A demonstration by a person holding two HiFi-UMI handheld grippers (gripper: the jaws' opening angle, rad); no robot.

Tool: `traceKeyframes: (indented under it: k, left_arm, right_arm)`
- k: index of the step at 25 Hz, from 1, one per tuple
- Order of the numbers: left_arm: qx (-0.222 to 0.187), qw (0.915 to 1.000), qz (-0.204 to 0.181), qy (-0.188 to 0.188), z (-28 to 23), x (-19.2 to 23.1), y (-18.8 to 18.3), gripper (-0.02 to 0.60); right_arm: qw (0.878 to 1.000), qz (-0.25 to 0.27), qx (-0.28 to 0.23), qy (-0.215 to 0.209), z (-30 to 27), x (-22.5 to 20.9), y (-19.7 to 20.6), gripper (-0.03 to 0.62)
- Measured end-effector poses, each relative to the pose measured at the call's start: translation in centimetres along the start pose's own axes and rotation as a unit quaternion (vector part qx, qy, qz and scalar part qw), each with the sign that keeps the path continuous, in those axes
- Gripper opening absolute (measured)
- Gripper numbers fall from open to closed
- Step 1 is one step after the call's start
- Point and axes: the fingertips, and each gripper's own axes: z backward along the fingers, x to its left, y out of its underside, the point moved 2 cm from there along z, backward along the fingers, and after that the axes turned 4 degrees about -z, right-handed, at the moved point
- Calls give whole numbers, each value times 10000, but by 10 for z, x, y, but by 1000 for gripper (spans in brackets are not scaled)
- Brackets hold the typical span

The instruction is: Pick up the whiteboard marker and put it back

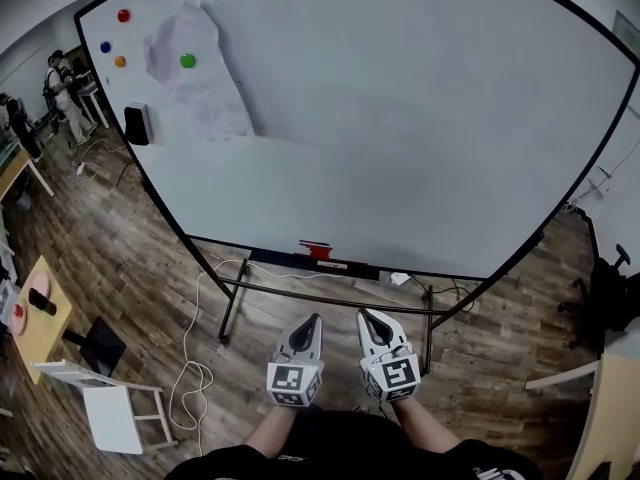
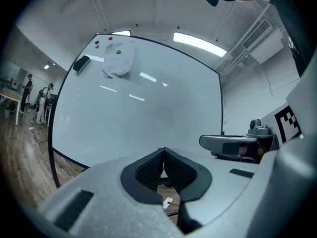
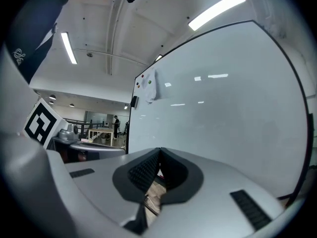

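Left gripper (image 1: 314, 320) and right gripper (image 1: 366, 316) – jaws pressed together, nothing pinched – facing whiteboard (image 1: 420, 128).

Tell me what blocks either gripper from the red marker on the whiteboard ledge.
Nothing visible does. Both the left gripper and right gripper face the marker across open air; the stand's crossbar sits lower.
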Motion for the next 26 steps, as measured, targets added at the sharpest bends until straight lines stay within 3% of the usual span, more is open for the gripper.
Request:
traceKeyframes:
  k: [11,26]
  left_arm:
    - [-113,9999,-37,-123,1,-21,-5,8]
    - [-179,9995,-94,-232,4,-10,-9,8]
  right_arm:
    - [9997,32,-109,-235,15,-5,-5,3]
    - [9994,89,-90,-334,3,4,-5,3]
